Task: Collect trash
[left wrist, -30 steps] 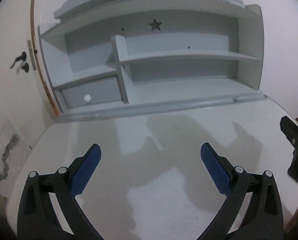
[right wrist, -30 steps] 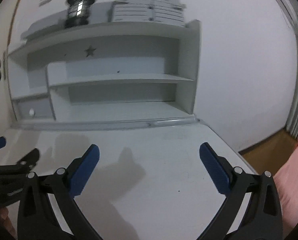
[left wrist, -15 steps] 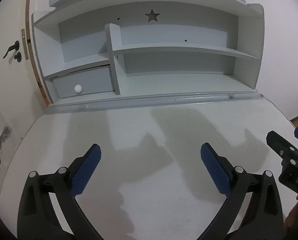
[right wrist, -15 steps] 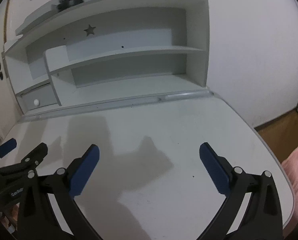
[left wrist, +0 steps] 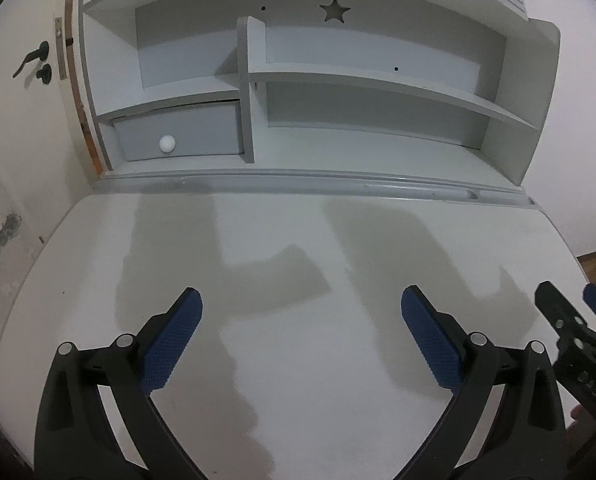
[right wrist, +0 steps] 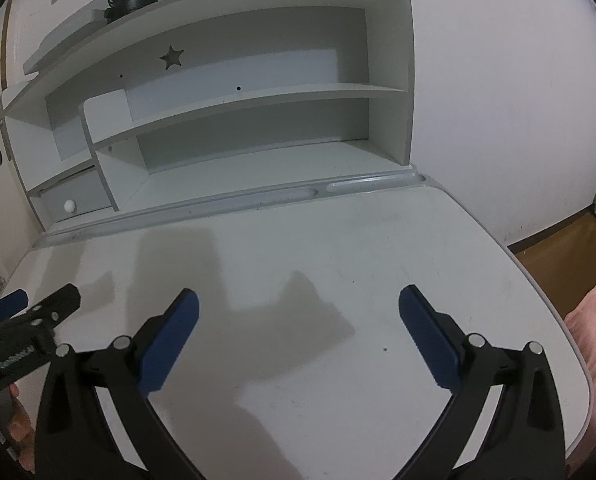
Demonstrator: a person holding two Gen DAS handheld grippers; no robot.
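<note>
Both black two-finger tongs with blue pads, left gripper (left wrist: pixel 301 308) and right gripper (right wrist: pixel 298 307), hang released and spread over the white desk (left wrist: pixel 298 248); any trash's whereabouts cannot be told.

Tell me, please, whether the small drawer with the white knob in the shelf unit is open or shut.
Shut, or nearly: the drawer front sits within its compartment, not pulled out over the desk.

The desk (left wrist: pixel 298 240) is white, the shelf unit (left wrist: pixel 377 80) pale grey, and the gripper pads (left wrist: pixel 170 340) blue with fine dotted texture.
</note>
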